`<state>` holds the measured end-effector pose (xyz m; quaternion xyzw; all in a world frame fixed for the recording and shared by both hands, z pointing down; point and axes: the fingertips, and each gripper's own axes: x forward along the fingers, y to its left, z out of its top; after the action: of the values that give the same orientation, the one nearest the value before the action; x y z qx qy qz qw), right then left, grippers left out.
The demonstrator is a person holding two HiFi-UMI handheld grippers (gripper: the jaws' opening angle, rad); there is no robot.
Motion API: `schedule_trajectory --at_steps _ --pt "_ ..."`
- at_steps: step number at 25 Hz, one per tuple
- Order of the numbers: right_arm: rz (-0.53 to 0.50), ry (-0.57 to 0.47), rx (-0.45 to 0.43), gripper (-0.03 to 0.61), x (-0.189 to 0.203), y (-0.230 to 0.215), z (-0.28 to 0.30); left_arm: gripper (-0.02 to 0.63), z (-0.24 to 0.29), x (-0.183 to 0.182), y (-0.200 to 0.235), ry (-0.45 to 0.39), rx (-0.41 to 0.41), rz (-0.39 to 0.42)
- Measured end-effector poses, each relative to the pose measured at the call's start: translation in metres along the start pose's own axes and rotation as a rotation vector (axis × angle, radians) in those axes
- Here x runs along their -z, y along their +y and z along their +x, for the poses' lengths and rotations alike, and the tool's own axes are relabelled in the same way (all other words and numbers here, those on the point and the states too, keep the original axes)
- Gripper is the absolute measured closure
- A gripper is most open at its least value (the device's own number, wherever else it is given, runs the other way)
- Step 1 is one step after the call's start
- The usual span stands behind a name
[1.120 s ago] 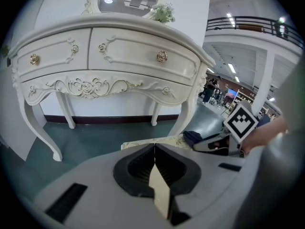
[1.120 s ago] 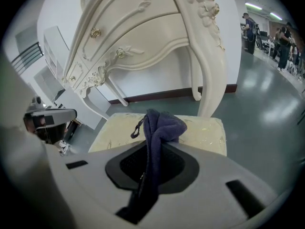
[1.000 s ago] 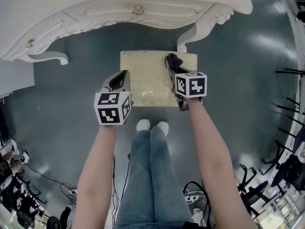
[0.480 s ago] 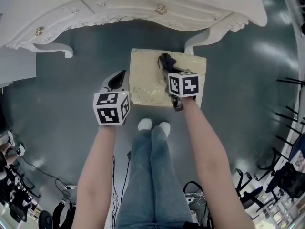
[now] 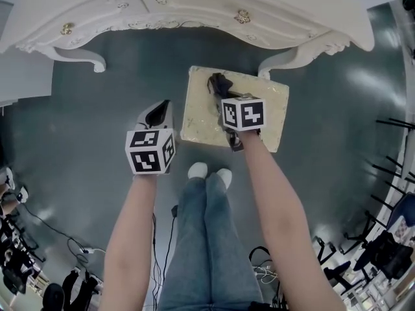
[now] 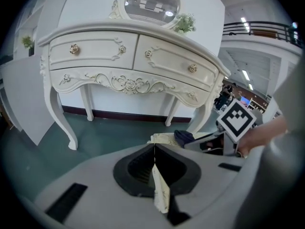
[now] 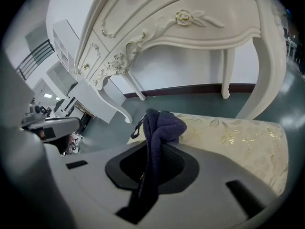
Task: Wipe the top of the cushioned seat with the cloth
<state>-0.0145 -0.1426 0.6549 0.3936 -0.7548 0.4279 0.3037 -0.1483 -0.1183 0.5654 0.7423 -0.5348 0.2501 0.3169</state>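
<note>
A: Surroundings, biggest first?

B: Grey-green floor (image 5: pixel 91 128) all round the cushioned seat (image 5: pixel 266 118). A white carved dressing table (image 5: pixel 194 8) stands just beyond the seat's far edge. Its right front leg (image 5: pixel 285 58) is at the seat's far right corner. Its left front leg (image 5: pixel 91 60) is well off to the seat's left.

A: Near side?

B: The person's jeans (image 5: pixel 204 238), with white shoes (image 5: pixel 209 172) just short of the seat's near edge.

A: The seat itself?

B: Square, with a cream-gold patterned top, set a little askew to the table front.

A: Jaws and cloth?

B: The right gripper (image 5: pixel 222 96) is over the seat's left half, toward the far edge. Its jaws are clamped on the dark blue cloth (image 5: pixel 218 83). In the right gripper view the cloth (image 7: pixel 159 128) runs up between the jaws and bunches past the tips. The bunch rests against the seat top near its left edge.

A: Other side?

B: The left gripper (image 5: pixel 159 112) is off the seat, over the floor just beside the seat's left edge and apart from the cloth. Its jaws are closed together. A thin pale strip (image 6: pixel 160 194) shows in the seam; I cannot tell what it is.
</note>
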Motion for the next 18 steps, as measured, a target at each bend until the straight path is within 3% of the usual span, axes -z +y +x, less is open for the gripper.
schedule_trajectory --at_steps 18 --pt "-0.067 0.070 -0.054 0.543 -0.009 0.073 0.044 0.609 -0.041 0.021 0.061 -0.013 -0.080 -0.074"
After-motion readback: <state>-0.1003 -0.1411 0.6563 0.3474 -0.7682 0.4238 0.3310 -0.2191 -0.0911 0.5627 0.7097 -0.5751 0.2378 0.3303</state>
